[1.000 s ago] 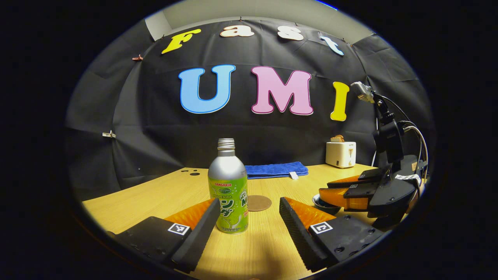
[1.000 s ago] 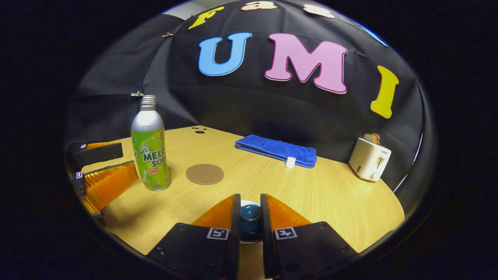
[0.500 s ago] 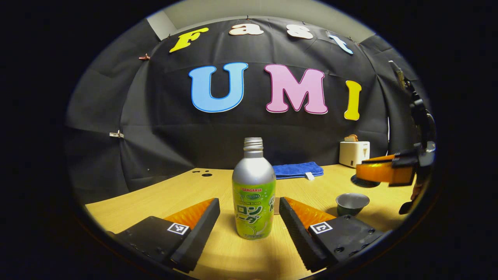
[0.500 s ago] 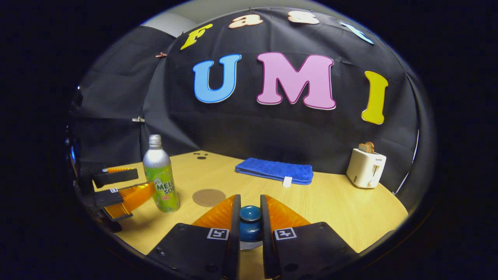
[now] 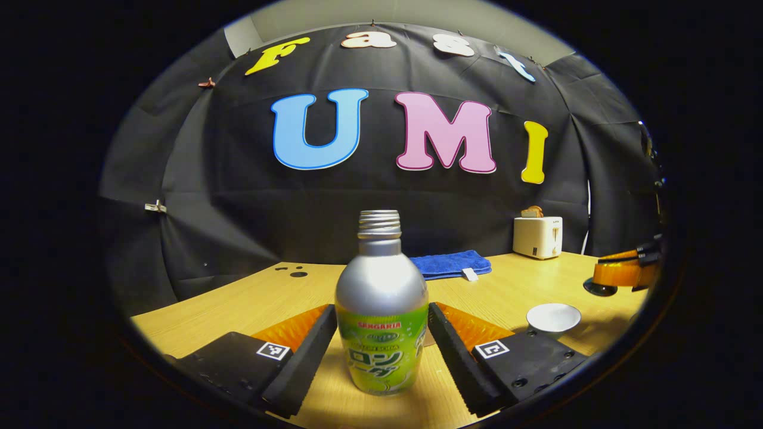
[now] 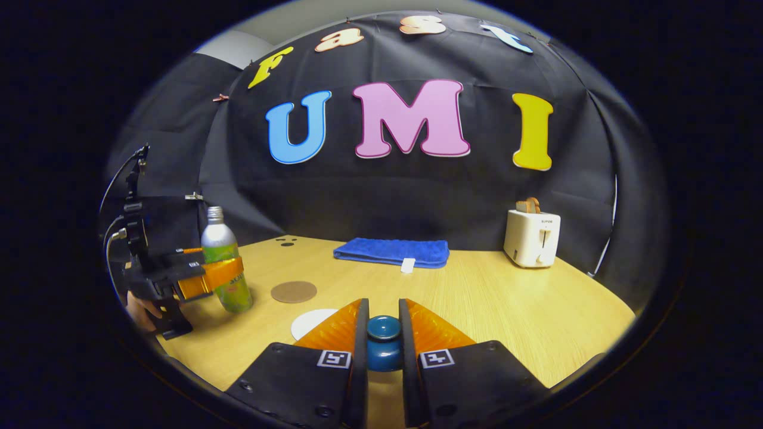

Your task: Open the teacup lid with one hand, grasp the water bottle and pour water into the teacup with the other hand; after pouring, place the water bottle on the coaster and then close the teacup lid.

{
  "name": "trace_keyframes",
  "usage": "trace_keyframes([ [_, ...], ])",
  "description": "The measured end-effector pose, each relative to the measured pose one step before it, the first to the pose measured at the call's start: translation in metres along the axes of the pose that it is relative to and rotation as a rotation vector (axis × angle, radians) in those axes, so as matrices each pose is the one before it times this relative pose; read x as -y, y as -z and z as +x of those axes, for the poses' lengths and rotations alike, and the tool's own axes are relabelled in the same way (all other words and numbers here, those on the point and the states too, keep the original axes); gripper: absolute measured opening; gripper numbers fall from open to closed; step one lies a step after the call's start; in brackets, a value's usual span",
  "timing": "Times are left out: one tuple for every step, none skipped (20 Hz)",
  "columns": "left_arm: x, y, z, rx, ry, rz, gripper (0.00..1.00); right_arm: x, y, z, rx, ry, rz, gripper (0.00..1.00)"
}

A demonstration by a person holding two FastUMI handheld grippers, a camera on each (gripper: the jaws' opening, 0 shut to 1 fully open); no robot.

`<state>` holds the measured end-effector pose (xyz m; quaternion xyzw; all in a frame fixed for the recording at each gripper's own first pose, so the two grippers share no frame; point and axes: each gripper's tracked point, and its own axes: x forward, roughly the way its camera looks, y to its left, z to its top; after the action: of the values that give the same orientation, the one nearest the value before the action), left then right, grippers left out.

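A silver bottle with a green label (image 5: 381, 280) stands uncapped on the table between the fingers of my left gripper (image 5: 381, 310), which is open around it. In the right gripper view the bottle (image 6: 222, 262) is at the left, with the left gripper (image 6: 199, 280) flanking it. My right gripper (image 6: 381, 305) is shut on the blue knob of the teacup lid (image 6: 383, 345), held above the table. The uncovered teacup (image 5: 553, 317) sits to the right of the bottle, and its white rim (image 6: 310, 322) peeks out beside my right fingers. A round brown coaster (image 6: 293, 292) lies between bottle and cup.
A folded blue towel (image 6: 390, 252) lies at the back of the wooden table (image 6: 506, 310). A white toaster (image 6: 532, 237) with a slice in it stands at the back right. The right gripper (image 5: 623, 273) with the lid's dark disc (image 5: 599, 289) hangs at the far right of the left gripper view.
My right gripper has lifted the lid off the teacup and carried it up and away to the right. My left gripper has moved forward until the bottle stands between its open fingers.
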<state>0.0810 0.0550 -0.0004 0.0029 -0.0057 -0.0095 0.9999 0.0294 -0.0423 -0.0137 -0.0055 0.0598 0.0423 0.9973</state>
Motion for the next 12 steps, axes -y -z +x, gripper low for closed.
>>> trace_keyframes([
  [-0.00095,0.00034,0.00581,0.00063,0.00360,-0.00150,0.97,0.00435,0.00514,0.00064,-0.00661,0.00740,0.00819,0.27],
  [-0.00056,-0.00056,0.00524,-0.00297,-0.00278,-0.00006,0.97,0.00146,-0.00113,0.00005,0.00318,-0.00257,0.01511,0.27],
  [-0.00171,-0.00052,0.00324,0.00156,-0.00478,0.00137,0.97,0.00222,-0.00525,0.00193,0.02235,0.00380,0.00722,0.27],
  [-0.00200,0.00045,0.00267,0.00155,-0.00338,0.00154,0.95,0.00553,-0.00124,-0.00082,0.01530,0.01087,-0.00501,0.27],
  [0.00126,0.00064,-0.00005,-0.00349,-0.00316,0.00215,0.94,0.00319,-0.00037,-0.00113,0.00259,0.00458,-0.00191,0.27],
  [0.00016,0.00030,-0.00013,0.00234,-0.00339,-0.00046,0.86,-0.00072,-0.00126,-0.00028,0.01356,-0.00323,0.00158,0.27],
  [-0.00168,0.00000,0.00134,0.00020,-0.00714,0.00070,0.84,0.00139,-0.00281,-0.00351,0.01743,0.00251,0.00202,0.27],
  [-0.00244,-0.00017,-0.00114,-0.00248,-0.01115,0.00002,0.84,0.00428,-0.00328,0.00174,0.01837,0.01085,-0.00376,0.27],
  [-0.00107,0.00126,-0.00128,-0.00180,-0.00594,0.00114,0.83,0.00427,-0.00530,-0.00089,0.03331,0.01954,-0.02007,0.28],
  [0.00038,-0.00104,-0.00194,-0.00192,0.00283,-0.00160,0.83,0.00350,0.00388,0.00127,-0.01154,0.00766,0.00921,0.27],
  [0.00181,0.00043,-0.00035,0.00147,0.00473,-0.00168,0.83,-0.00224,0.00011,-0.00100,0.00652,-0.00547,-0.00569,0.27],
  [0.00015,-0.00020,-0.00116,0.00118,0.00040,-0.00326,0.83,-0.00025,-0.00152,-0.00001,-0.00224,-0.00001,0.00588,0.27],
])
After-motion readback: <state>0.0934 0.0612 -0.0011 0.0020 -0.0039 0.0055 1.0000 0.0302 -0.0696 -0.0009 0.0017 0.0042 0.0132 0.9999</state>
